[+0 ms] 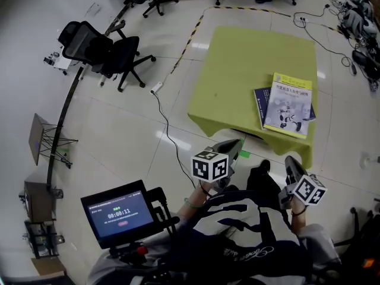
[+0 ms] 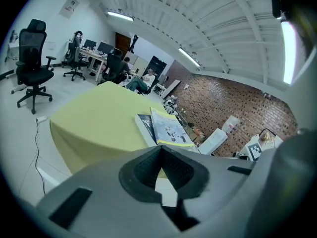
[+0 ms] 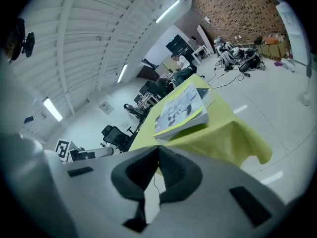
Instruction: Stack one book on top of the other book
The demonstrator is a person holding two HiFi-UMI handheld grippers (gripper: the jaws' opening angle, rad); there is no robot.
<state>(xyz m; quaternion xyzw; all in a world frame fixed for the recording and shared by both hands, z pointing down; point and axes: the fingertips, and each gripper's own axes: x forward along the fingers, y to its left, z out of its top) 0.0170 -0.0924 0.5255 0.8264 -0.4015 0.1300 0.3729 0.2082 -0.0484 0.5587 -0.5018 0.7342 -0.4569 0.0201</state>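
The yellow book [image 1: 289, 105] lies atop the blue book [image 1: 259, 101] at the table's [image 1: 237, 70] right side, centre-right of frame, so, stacking apparently done, I hold left gripper [image 1: 230, 146] and right gripper [image 1: 291, 162] clenched, empty, below it.

Yellow-edged book [image 1: 289, 107] lies flat atop dark blue book [image 1: 260, 103] (slightly skewed) on green table [image 1: 237, 70].

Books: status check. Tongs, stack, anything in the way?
Left tongs shut, empty. Right tongs shut, empty, both clear of the books. Yellow book lies on blue book, stacked. Nothing in the way.
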